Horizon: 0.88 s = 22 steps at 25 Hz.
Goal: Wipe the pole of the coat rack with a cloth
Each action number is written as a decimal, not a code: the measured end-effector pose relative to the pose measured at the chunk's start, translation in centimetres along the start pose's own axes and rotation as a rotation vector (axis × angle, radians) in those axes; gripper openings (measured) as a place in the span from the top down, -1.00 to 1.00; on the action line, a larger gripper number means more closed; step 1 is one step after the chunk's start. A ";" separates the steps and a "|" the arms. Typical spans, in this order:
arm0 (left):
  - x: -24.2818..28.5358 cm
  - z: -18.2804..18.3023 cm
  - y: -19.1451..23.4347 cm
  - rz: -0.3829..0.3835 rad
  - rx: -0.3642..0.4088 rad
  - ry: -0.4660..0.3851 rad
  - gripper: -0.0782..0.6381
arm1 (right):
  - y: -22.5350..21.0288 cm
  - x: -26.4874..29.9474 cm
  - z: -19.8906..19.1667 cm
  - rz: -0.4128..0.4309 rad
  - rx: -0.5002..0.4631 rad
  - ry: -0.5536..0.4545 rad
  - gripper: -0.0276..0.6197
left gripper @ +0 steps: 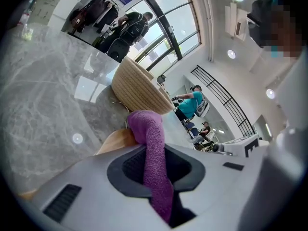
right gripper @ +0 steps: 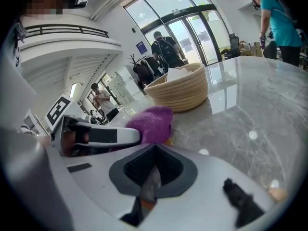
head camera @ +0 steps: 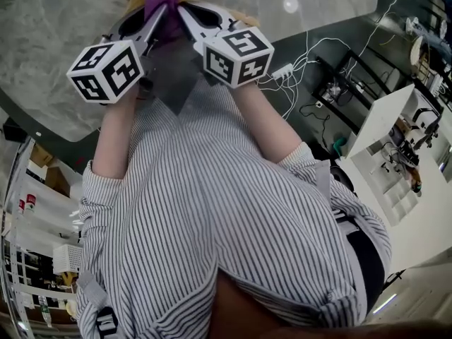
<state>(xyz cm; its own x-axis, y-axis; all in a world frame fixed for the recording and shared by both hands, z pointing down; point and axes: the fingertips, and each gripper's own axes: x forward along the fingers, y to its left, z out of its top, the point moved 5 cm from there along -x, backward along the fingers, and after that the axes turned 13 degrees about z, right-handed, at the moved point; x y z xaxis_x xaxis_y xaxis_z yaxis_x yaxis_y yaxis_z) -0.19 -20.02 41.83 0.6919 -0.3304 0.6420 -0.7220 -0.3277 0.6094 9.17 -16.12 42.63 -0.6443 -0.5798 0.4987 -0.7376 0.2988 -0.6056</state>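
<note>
Left gripper (left gripper: 156, 170) grips the purple cloth (left gripper: 144, 126) just short of the woven basket (left gripper: 139, 90); right gripper (right gripper: 153, 171) is closed, empty. Cloth judged soft, light, limp: best held bunched

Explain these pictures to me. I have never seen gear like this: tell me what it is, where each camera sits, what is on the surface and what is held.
There is no robot here. A person in a striped shirt holds a hand-held gripping tool in each hand; the cubes with black-and-white squares are part of those tools. The head view comes from a camera on the person's head, looking steeply down. The left and right gripper views come from cameras riding on each tool, looking along its two jaws. The left tool is clamped on a purple cloth. The right tool has its jaws together, with nothing I can name between them. Below is a grey marbled table with a woven basket standing on it.
</note>
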 end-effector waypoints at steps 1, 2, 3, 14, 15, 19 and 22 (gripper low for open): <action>0.0 0.0 0.1 0.003 -0.001 -0.002 0.56 | 0.0 0.1 0.0 0.000 -0.001 0.002 0.87; -0.1 0.0 0.2 0.006 -0.003 -0.004 0.56 | 0.1 0.1 -0.1 0.001 -0.002 0.003 0.87; -0.1 0.0 0.2 0.009 -0.007 -0.006 0.56 | 0.1 0.1 -0.1 0.001 -0.003 0.006 0.87; -1.0 -0.3 1.6 0.060 -0.013 -0.008 0.56 | 1.3 1.2 -0.4 0.025 -0.012 0.031 0.87; -1.0 -0.3 1.7 0.063 -0.015 -0.008 0.56 | 1.3 1.3 -0.4 0.028 -0.012 0.035 0.87; -1.3 -0.3 2.1 0.069 -0.021 -0.011 0.56 | 1.6 1.6 -0.4 0.036 -0.022 0.050 0.87; -1.6 -0.4 2.4 0.074 -0.023 -0.015 0.56 | 1.7 1.9 -0.4 0.038 -0.031 0.059 0.87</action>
<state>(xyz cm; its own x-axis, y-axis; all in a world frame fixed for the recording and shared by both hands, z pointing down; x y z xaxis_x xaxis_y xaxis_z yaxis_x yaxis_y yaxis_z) -3.10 -19.92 42.45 0.6369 -0.3661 0.6784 -0.7707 -0.2819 0.5715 6.60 -16.44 42.81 -0.6818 -0.5220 0.5124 -0.7180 0.3436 -0.6053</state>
